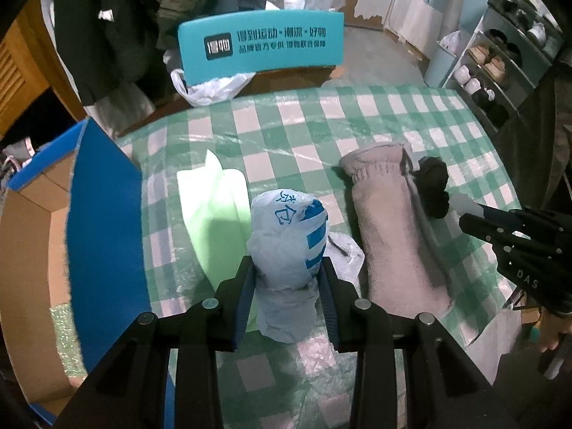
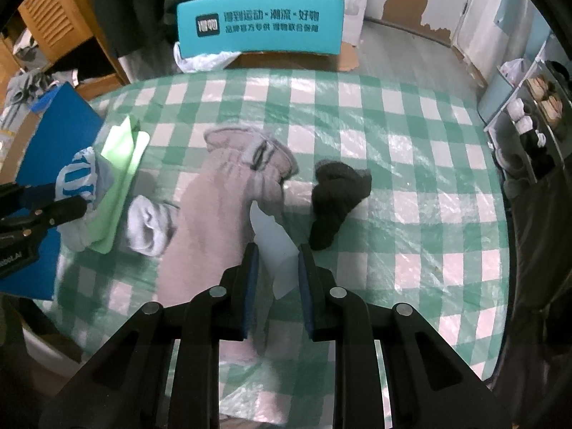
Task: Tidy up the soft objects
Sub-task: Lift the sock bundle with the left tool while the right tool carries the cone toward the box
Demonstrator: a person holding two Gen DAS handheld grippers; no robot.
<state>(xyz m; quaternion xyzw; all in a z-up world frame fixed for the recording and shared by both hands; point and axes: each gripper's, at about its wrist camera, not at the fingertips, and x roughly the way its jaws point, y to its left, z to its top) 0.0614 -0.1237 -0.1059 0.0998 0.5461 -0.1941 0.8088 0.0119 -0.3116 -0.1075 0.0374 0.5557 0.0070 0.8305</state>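
Left gripper (image 1: 287,271) clamps crumpled pale-blue printed plastic bag (image 1: 289,243), light, slippery, best pinched mid-bundle, above checked tablecloth (image 1: 321,125), open cardboard box with blue flaps (image 1: 43,236) at 9 o'clock; right gripper (image 2: 275,261) pinches stiff white sheet piece (image 2: 277,250).

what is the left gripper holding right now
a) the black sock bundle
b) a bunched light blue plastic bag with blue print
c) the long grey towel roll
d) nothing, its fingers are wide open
b: in the left wrist view the left gripper is closed on both sides of the light blue plastic bag, while the grey towel roll and black sock bundle lie on the checked tablecloth.
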